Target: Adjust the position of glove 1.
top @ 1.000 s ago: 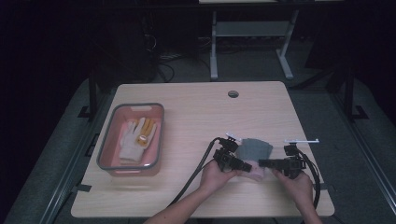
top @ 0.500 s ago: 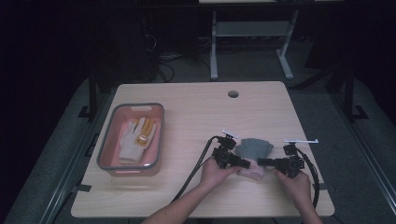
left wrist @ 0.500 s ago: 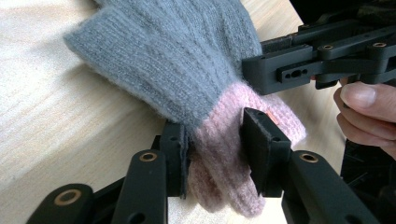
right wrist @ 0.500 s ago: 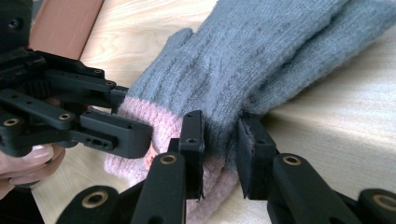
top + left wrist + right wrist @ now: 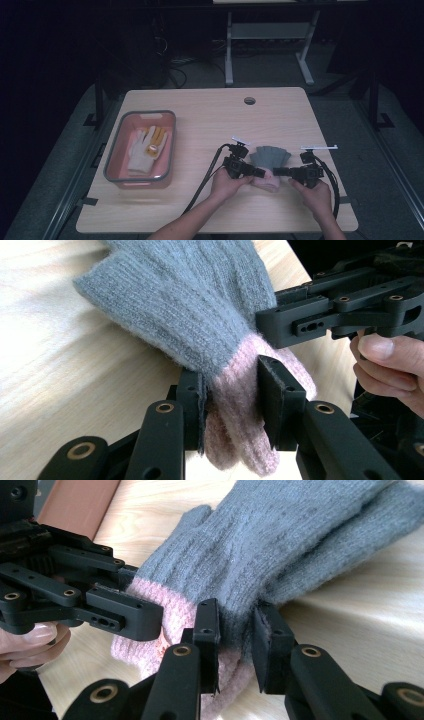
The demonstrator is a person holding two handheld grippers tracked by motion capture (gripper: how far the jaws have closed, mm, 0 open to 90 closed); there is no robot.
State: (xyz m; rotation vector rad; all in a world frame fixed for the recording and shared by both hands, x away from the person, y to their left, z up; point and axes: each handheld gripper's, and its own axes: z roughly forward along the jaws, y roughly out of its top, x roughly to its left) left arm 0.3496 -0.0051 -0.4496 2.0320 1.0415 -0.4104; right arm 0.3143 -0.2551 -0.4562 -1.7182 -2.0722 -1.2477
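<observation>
Your left gripper [image 5: 261, 173] has just been closing, and its 2 jaws now pinch the pink cuff of the glove [image 5: 270, 159], as the left gripper view shows: cuff knit [image 5: 235, 400] is squeezed between the pads. Your right gripper [image 5: 278, 172] has closed in the same way; in the right gripper view its jaws bite the glove [image 5: 280, 545] at the line where grey meets pink. So each of the 2 tools has a firm hold on the same cuff, from opposite sides, tips almost meeting.

The glove lies flat on the table [image 5: 210, 125], near its front edge and toward its right half. Its grey fingers fan away from you; the pink cuff points at you and sits between the 2 grippers. Your left hand [image 5: 226, 184] is just left of the glove, your right hand [image 5: 314, 196] just right of it, both resting low over the table.

Well to the left of the glove stands a pink bin [image 5: 116, 165] with a grey rim. Inside it lies 1 white glove [image 5: 142, 150] with yellow-orange patches. Behind the glove, near the table's far edge, is a round hole [image 5: 249, 100]. A black cable [image 5: 202, 182] trails from your left gripper toward the front edge.
</observation>
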